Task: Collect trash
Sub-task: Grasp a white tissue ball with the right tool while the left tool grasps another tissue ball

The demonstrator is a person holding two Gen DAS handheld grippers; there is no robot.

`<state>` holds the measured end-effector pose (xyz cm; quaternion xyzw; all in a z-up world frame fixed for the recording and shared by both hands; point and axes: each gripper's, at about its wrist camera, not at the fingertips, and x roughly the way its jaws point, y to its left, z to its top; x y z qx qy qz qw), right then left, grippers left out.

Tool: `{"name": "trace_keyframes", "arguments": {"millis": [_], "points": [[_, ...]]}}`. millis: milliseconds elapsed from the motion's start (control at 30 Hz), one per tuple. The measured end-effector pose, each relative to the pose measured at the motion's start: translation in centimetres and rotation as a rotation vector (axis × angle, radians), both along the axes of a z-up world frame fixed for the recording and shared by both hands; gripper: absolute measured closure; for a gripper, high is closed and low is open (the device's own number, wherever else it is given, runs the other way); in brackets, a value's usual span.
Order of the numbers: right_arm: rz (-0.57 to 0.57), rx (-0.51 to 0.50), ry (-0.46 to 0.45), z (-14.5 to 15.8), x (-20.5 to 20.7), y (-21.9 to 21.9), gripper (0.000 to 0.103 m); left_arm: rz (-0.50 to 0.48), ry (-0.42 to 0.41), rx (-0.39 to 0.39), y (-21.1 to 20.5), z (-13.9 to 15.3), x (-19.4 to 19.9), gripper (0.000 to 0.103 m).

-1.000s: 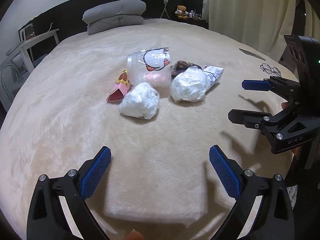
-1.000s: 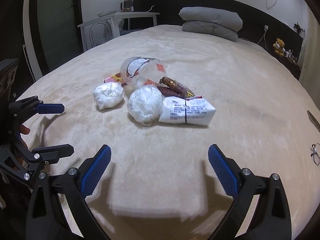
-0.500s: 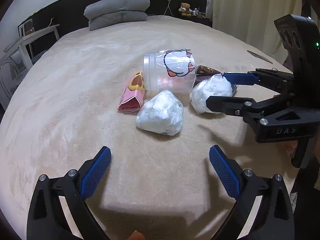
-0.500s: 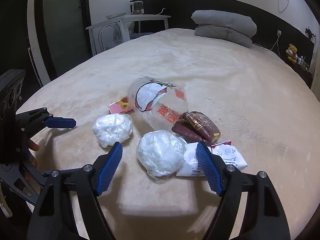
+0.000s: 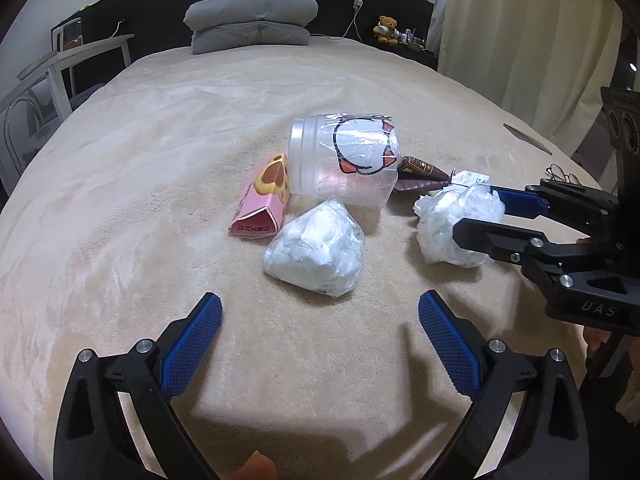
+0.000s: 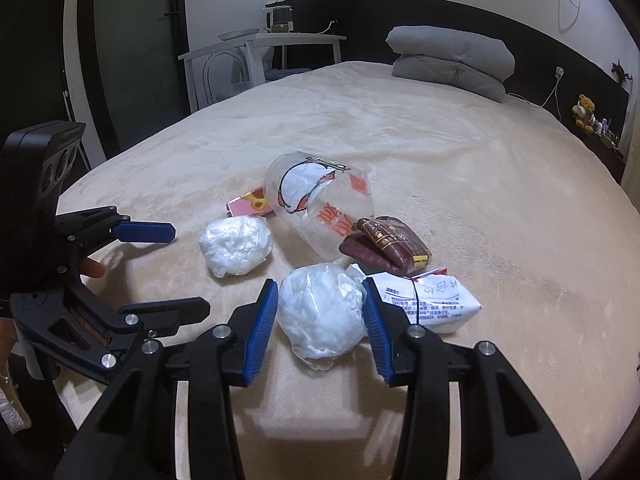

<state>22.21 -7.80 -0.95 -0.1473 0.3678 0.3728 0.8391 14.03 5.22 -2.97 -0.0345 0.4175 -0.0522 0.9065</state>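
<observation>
Right wrist view: the right tool sits at lower centre, its blue pads pressed against both sides of one white plastic-wrapped wad that rests on the beige bed; its jaws have just been closing. The left tool appears at the left edge of this frame, jaws spread, nothing between them.

Count on the bed: two white wads, the second wad lying left of centre, apart from both tools; one clear plastic jar on its side; one pink carton, mostly hidden behind the jar; one dark brown wrapper pack touching the jar; one white printed packet just beside the gripped wad. Two grey pillows are stacked at upper right, and one teddy bear sits at the far right.

Left wrist view: the left tool is at the bottom, wide open over bare bedding, with the free wad just above it in the frame. This view alone shows the pink carton in full, one pair of glasses at right and the curtain. The white packet is almost wholly hidden here. The white table with a kettle is clear only from the right wrist.
</observation>
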Motion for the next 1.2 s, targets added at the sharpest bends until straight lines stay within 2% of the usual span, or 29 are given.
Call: {"name": "trace_keyframes", "arguments": {"millis": [233, 467, 533, 567, 600, 933, 1133, 1200], "points": [[0.019, 0.02, -0.011, 1.3, -0.6, -1.5, 0.06, 0.044, 0.011, 0.0, -0.7, -0.4, 1.7, 0.006], [0.024, 0.055, 0.006, 2.4, -0.4, -3.3, 0.06, 0.118, 0.021, -0.038, -0.2, -0.7, 3.3, 0.008], [0.026, 0.058, 0.004, 2.6, -0.5, -3.8, 0.06, 0.132, 0.02, -0.039, -0.1, -0.6, 3.6, 0.017], [0.028, 0.057, 0.002, 2.7, -0.6, -4.0, 0.06, 0.13, 0.017, -0.039, -0.1, -0.6, 3.6, 0.04], [0.028, 0.056, 0.001, 2.8, -0.7, -4.2, 0.06, 0.118, 0.013, -0.046, -0.1, -0.5, 3.6, 0.047], [0.011, 0.059, -0.001, 3.2, -1.5, -6.6, 0.06, 0.057, -0.022, -0.052, -1.4, 0.7, 2.1, 0.047], [-0.026, 0.133, 0.073, 3.2, -2.6, -9.0, 0.06, 0.049, -0.027, -0.065, -2.9, 0.9, -0.3, 0.047], [-0.031, 0.148, 0.071, 3.5, -3.6, -9.5, 0.06, 0.048, -0.027, -0.059, -3.6, 0.8, -1.3, 0.047]]}}
